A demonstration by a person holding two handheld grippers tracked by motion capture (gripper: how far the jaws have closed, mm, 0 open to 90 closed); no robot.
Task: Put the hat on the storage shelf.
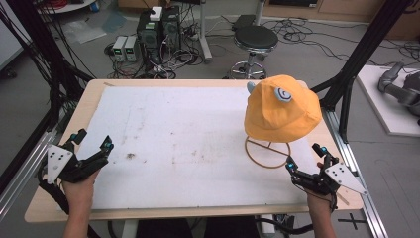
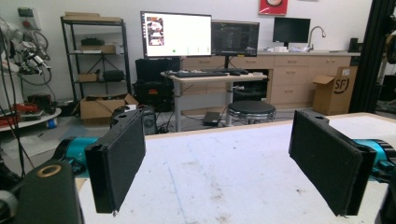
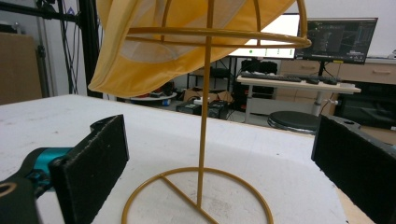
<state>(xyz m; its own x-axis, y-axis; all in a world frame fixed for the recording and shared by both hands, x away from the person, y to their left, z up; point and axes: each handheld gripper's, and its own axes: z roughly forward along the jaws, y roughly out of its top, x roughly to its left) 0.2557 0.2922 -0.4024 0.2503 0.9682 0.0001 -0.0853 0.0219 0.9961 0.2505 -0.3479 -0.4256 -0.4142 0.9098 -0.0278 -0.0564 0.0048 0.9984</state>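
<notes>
A: Where is the yellow hat point(image 1: 282, 108)?
B: On a wire stand point(image 1: 268, 152), right side of the desk point(image 1: 173, 148).
A: The grippers?
B: Left gripper point(image 1: 91, 140) and right gripper point(image 1: 305, 156) both spread apart, empty, near the front edge.

Even, bright indoor light; soft faint shadows; glowing monitor glare; all views slightly soft, low resolution.
</notes>
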